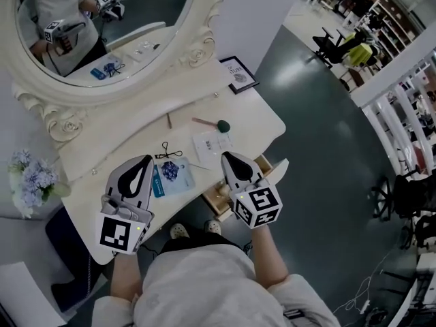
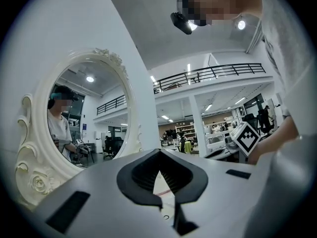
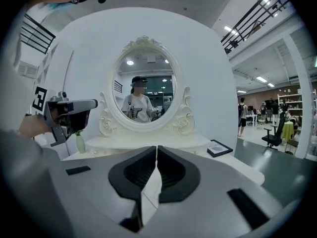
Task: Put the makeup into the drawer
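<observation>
Head view shows both grippers raised over the front edge of the desk (image 1: 262, 118), with nothing carried. The left gripper (image 1: 147, 161) has its jaws together at the tips and empty. The right gripper (image 1: 226, 157) is the same, its pads meeting with only the desk seen past them.

The makeup all lies on the desk. A blue packet (image 1: 170, 172) sits between the two grippers, with a black lash curler (image 1: 167, 152) just behind it. A white packet (image 1: 210, 144) lies further back, and a green-tipped brush (image 1: 216, 124) beyond that. The drawer (image 1: 263, 163) looks pulled out under the right gripper, its wooden inside showing, so nothing appears to be in it yet.

The step in hand is probably the first pick. The right gripper is nearer the drawer, so it suits the carry. Its jaws should open wide before it comes down. The brush handle should be gripped across its middle so the head does not tip. The flat packets offer little edge, so the left gripper could steady one while the other jaw slides under a corner. Each item is best released low inside the drawer, not dropped from above.
</observation>
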